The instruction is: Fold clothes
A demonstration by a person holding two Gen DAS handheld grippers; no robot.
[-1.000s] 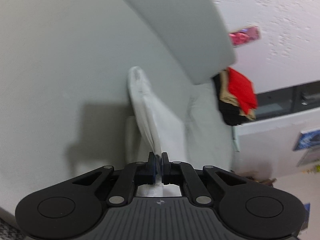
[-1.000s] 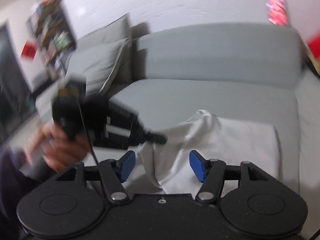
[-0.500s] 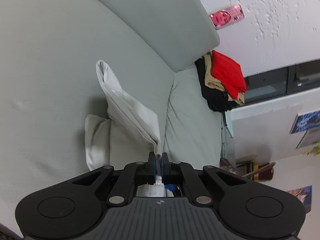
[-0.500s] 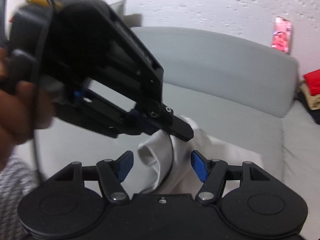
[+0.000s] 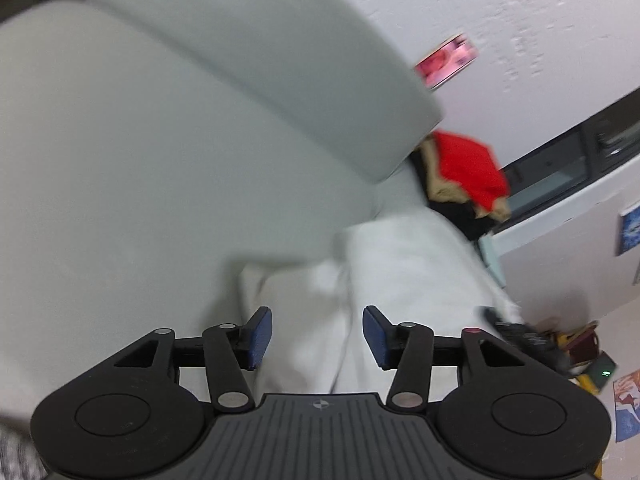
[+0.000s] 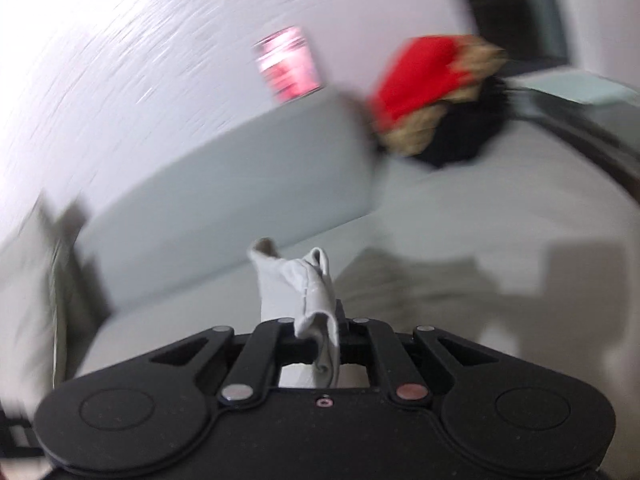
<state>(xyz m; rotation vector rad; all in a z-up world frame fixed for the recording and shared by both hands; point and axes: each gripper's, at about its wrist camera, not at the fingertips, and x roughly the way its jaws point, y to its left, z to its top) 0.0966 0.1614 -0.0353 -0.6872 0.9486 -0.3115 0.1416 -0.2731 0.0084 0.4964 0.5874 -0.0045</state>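
white garment (image 5: 400, 264) on grey sofa (image 5: 140, 152), handed from left gripper (image 5: 317, 338) to right gripper (image 6: 320, 340)
left: jaws just opened, blue pads apart, cloth lying beneath and between them, not pinched. right: jaws just closed, clamped on a bunched white fold standing up at 12 o'clock. stacked red, tan and black clothes (image 6: 436, 92) at 1 o'clock on sofa end; pink picture (image 6: 288, 64) on wall

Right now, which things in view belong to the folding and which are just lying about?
In the job:
- white garment, pinched in the right gripper
- left gripper, jaws just opened
- sofa seat

Lying about:
- clothes pile on the sofa's far end
- pink picture
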